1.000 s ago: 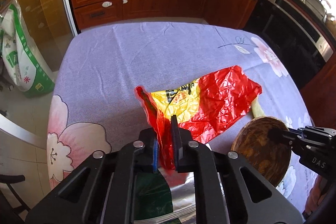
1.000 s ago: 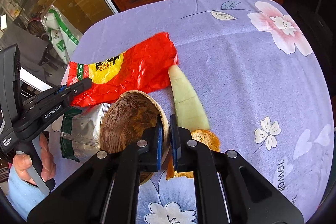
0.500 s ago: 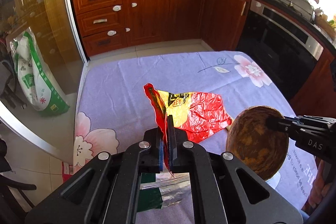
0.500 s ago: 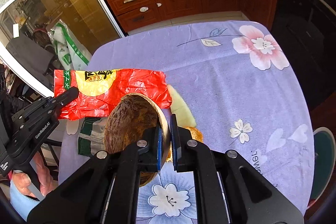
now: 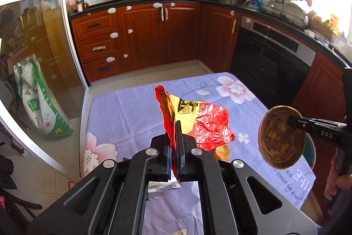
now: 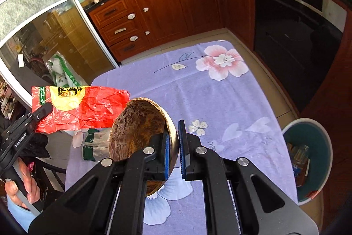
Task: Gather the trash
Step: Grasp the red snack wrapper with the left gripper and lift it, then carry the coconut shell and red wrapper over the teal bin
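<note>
My left gripper [image 5: 175, 124] is shut on the edge of a crumpled red and yellow plastic wrapper [image 5: 204, 124], which hangs in the air above the table. The same wrapper [image 6: 88, 107] shows at the left of the right wrist view, held by the left gripper [image 6: 47, 107]. My right gripper [image 6: 173, 124] is shut on the rim of a brown hollow half rind [image 6: 136, 129], also lifted off the table. In the left wrist view the rind [image 5: 281, 138] hangs at the right, on the right gripper [image 5: 292, 120].
Below lies the table with a purple flowered cloth [image 6: 198, 94]. A silver and green packet [image 6: 94, 143] and an orange peel [image 5: 222, 152] lie on it. A teal trash bin [image 6: 319, 140] with trash inside stands on the floor at the right. Wooden cabinets [image 5: 160, 36] and an oven [image 5: 270, 58] stand behind.
Both grippers have risen and pulled back from the table with the wrapper and the rind in them. The table looks smaller and farther below; the bin has come into view.
</note>
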`<act>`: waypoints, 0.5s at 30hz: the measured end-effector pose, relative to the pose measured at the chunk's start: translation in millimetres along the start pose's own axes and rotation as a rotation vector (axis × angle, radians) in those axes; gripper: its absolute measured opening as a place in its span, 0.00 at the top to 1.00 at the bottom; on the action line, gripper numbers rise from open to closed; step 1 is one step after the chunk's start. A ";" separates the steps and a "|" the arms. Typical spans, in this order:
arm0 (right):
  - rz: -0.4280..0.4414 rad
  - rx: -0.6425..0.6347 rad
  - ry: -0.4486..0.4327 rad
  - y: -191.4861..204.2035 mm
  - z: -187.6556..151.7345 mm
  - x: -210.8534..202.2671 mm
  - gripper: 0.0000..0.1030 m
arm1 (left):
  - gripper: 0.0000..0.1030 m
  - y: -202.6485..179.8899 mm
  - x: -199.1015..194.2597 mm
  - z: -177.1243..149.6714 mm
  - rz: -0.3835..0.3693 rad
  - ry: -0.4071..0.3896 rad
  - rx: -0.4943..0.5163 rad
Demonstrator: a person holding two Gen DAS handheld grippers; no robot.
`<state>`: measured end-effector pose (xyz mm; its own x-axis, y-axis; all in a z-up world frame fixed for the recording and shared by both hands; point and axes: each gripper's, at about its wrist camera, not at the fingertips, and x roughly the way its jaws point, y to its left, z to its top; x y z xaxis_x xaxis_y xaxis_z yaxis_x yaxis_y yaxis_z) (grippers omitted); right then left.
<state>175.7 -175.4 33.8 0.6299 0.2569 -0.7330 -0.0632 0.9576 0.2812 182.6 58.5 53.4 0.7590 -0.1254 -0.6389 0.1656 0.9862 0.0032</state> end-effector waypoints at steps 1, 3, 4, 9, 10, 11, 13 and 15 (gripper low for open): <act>-0.009 0.017 -0.011 -10.3 -1.3 -7.5 0.93 | 0.97 -10.9 -2.0 0.8 -0.011 -0.004 0.014; -0.028 0.051 -0.030 -32.7 -3.6 -21.2 0.93 | 0.97 -32.6 -2.8 2.6 -0.049 -0.003 0.029; -0.035 0.068 -0.038 -44.0 -5.1 -27.8 0.93 | 0.97 -45.4 -2.8 3.3 -0.066 -0.004 0.042; -0.082 0.150 -0.087 -102.7 -15.2 -61.9 0.93 | 0.97 -117.1 6.7 7.1 -0.156 0.008 0.115; -0.090 0.168 -0.095 -113.8 -18.1 -68.0 0.93 | 0.97 -132.0 8.5 7.4 -0.172 0.011 0.132; -0.100 0.185 -0.102 -125.8 -20.7 -74.1 0.93 | 0.97 -149.1 11.0 7.9 -0.189 0.015 0.153; -0.118 0.215 -0.117 -148.3 -26.5 -85.3 0.93 | 0.97 -176.7 15.6 8.6 -0.216 0.022 0.189; -0.148 0.238 -0.134 -167.3 -33.6 -96.4 0.93 | 0.97 -205.0 20.3 7.9 -0.239 0.029 0.224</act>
<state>99.5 -356.0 36.6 0.7162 0.0827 -0.6930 0.2093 0.9218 0.3263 169.0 -147.1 45.9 0.6640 -0.3437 -0.6640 0.4737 0.8805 0.0179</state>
